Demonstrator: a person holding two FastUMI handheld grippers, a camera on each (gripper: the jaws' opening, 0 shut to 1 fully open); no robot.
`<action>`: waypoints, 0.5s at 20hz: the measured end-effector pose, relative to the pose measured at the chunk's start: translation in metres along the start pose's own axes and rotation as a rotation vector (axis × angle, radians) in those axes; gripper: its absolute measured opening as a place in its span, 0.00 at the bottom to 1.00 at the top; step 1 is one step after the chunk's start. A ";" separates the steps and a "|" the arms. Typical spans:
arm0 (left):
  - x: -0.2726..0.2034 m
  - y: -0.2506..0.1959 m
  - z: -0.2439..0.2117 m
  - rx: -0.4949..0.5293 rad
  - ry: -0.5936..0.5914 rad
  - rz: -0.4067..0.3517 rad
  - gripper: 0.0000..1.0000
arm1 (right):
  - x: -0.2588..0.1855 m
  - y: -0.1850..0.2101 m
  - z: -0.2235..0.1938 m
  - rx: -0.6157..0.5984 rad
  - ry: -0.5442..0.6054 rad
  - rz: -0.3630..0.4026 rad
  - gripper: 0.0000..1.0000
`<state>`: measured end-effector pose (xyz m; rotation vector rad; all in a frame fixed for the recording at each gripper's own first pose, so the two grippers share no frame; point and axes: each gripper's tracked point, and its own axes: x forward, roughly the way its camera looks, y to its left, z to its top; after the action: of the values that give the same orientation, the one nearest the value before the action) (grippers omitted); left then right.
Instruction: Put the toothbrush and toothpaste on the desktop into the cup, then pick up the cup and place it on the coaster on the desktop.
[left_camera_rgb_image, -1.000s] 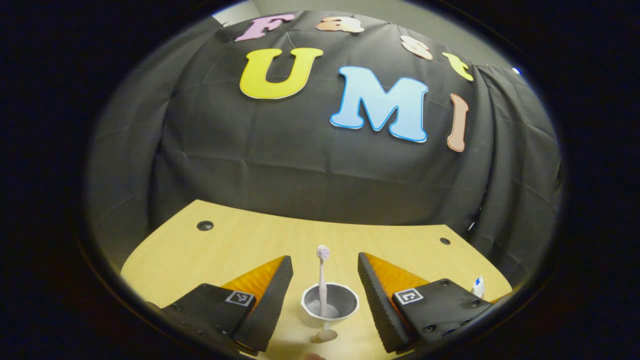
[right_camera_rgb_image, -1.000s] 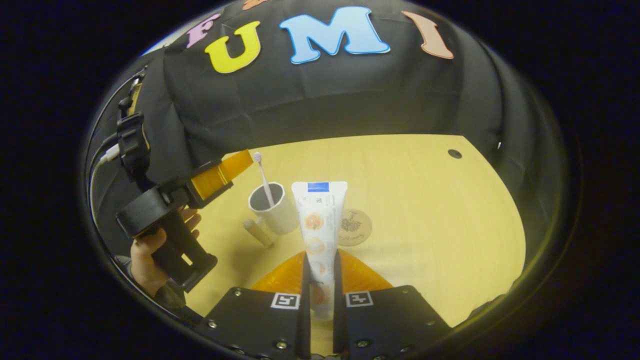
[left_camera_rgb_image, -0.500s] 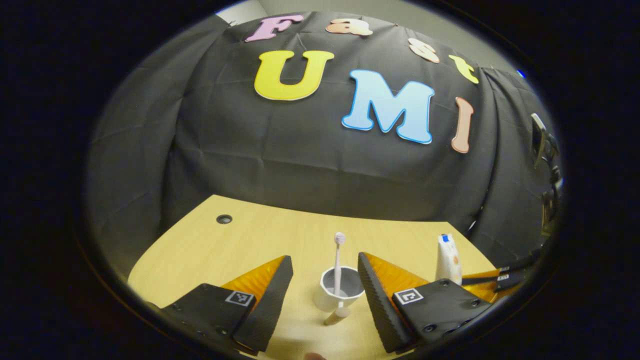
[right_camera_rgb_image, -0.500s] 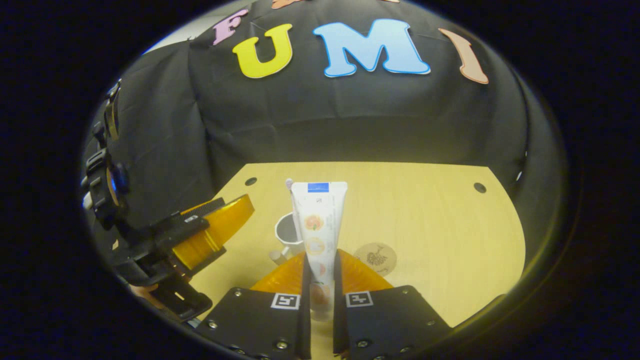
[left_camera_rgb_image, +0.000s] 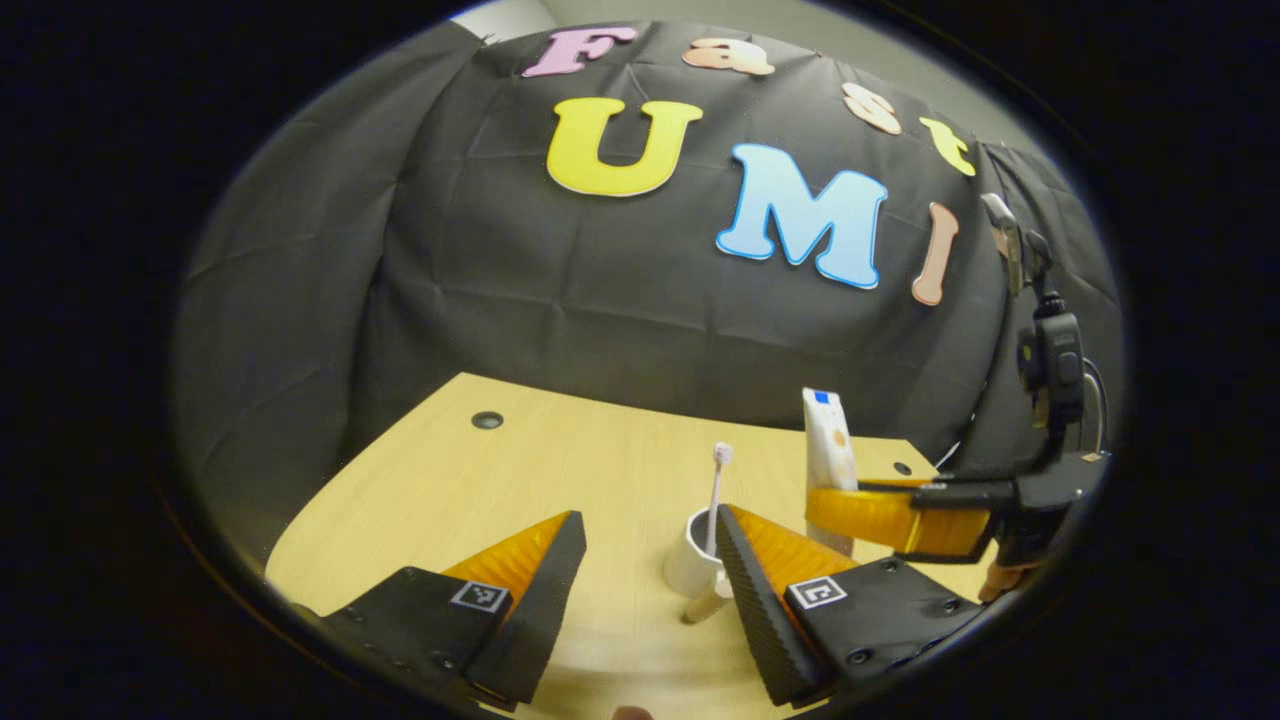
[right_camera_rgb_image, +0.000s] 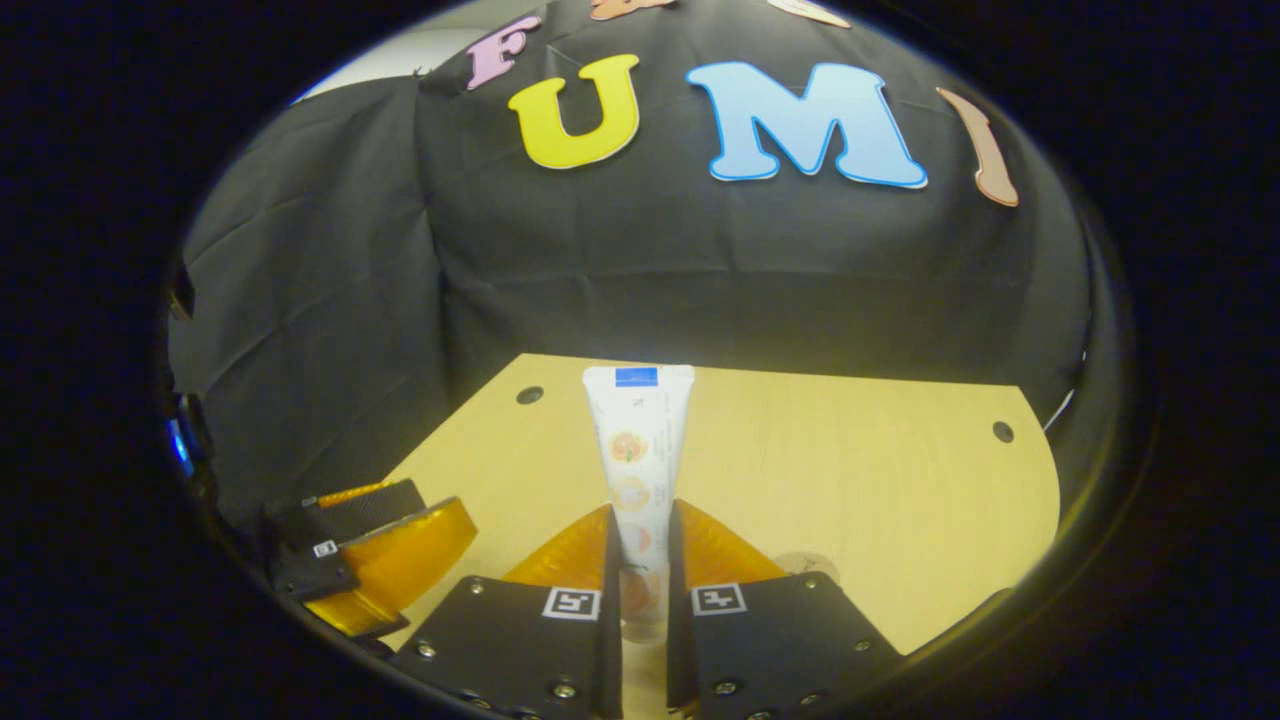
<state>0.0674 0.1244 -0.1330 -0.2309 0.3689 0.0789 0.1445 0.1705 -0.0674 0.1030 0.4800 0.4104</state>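
A white cup stands on the wooden desktop with the toothbrush upright in it, bristles up. My left gripper is open and holds nothing; the cup sits just beyond its right fingertip. My right gripper is shut on the white toothpaste tube, which stands upright with its flat end up. In the left gripper view the right gripper holds the tube in the air, to the right of the cup. The coaster peeks out beside the right gripper's finger.
A short wooden stick lies against the cup's base. The left gripper hangs low at the left of the right gripper view. A hand holds the right gripper. Round cable holes mark the desktop's far corners.
The left gripper has drawn away from the cup, which has slid to the right in its view. The right gripper has carried the tube closer to the cup, and its view has tilted up.
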 end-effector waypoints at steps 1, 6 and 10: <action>-0.002 0.003 -0.004 -0.006 0.010 0.002 0.86 | 0.006 0.002 0.006 -0.005 -0.021 0.004 0.18; -0.010 0.015 -0.023 -0.074 0.057 0.020 0.86 | 0.031 0.012 0.032 -0.014 -0.123 0.035 0.18; -0.019 0.024 -0.035 -0.105 0.083 0.042 0.86 | 0.052 0.014 0.032 -0.005 -0.140 0.046 0.18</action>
<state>0.0345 0.1386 -0.1630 -0.3312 0.4533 0.1309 0.1964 0.2045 -0.0583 0.1370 0.3391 0.4460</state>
